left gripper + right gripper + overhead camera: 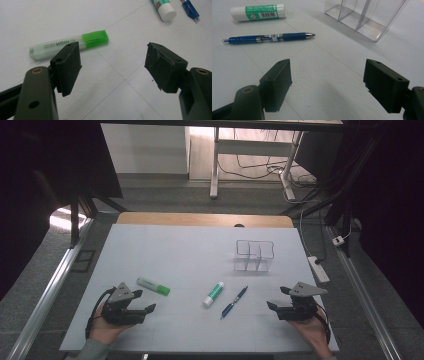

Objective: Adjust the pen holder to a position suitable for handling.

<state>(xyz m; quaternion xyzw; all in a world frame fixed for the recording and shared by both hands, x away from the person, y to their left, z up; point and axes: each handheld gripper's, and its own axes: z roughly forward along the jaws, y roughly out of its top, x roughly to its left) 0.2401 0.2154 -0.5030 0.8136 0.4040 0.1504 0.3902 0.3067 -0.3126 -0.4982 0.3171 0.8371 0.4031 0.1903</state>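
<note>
A green highlighter (154,286) (68,44) lies on the white table, just beyond my left gripper (144,301) (113,66), which stands open and holds nothing. A white and green glue stick (213,294) (258,12) (163,8) and a blue pen (234,302) (268,38) (190,9) lie in the middle. My right gripper (278,298) (328,82) rests open at the front right, with the pen ahead of its jaws. A clear plastic organizer (254,255) (364,17) with several compartments stands empty farther back on the right.
The white table top (175,250) ends at a wooden edge at the back. A power strip (318,269) and cables lie on the floor to the right. Metal rails run along both sides, and desk legs stand behind.
</note>
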